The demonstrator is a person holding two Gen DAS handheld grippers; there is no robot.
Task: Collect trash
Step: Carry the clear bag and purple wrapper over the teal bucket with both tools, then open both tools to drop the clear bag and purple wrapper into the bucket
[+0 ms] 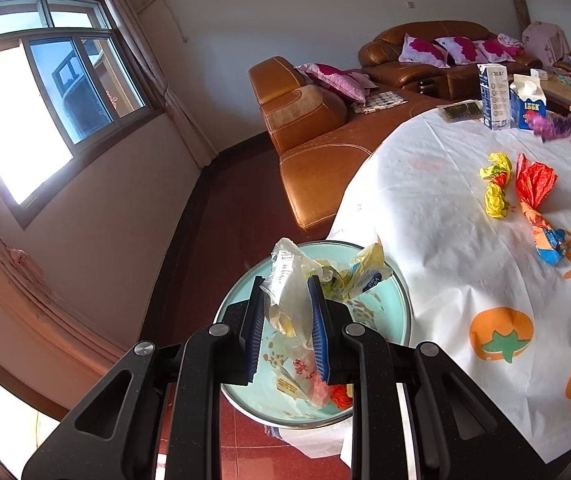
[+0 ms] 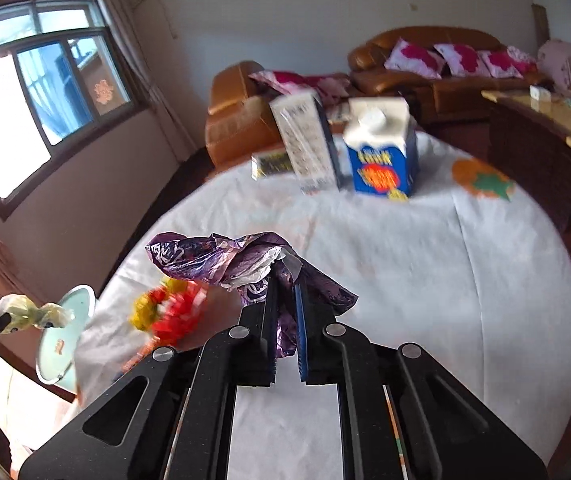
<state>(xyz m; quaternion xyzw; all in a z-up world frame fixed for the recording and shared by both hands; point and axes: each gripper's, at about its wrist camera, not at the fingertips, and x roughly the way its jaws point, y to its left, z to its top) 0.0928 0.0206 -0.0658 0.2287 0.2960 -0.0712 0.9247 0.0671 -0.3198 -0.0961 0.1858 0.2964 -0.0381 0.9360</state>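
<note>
**Both claws gripping wrappers over the desk and bin**

The left claw (image 1: 289, 312) is clamped on a crumpled clear-and-yellow plastic wrapper (image 1: 287, 292), its blue pads pressing the plastic from both sides. It hangs directly above a round pale-green bin (image 1: 389, 304) that stands on the red floor just beside the edge of the desk (image 1: 425, 208). More trash already lies in the bin — a yellow-and-white packet (image 1: 367, 274) at the far rim and some printed scraps lower down.

The right claw (image 2: 285, 308) is closed on a crumpled purple wrapper (image 2: 225, 260), which bunches out ahead of and to the left of the fingers, lifted clear of the white cloth. The jaws stand almost together with only the thin foil between them.

Still lying on the desk, near each other, are a yellow twisted wrapper (image 1: 496, 190) and a red-and-orange wrapper (image 1: 535, 204) — in the right wrist view they show only as a blurred patch behind the purple one. Farther back stand two cartons side by side, upright: a tall white carton (image 2: 309, 144) and a shorter blue carton (image 2: 383, 152) with a white cap, and a flat dark packet (image 2: 271, 164) lies just left of them. The cloth carries orange fruit prints. Brown leather sofas (image 1: 309, 120) with pink cushions fill the far side of the room.
</note>
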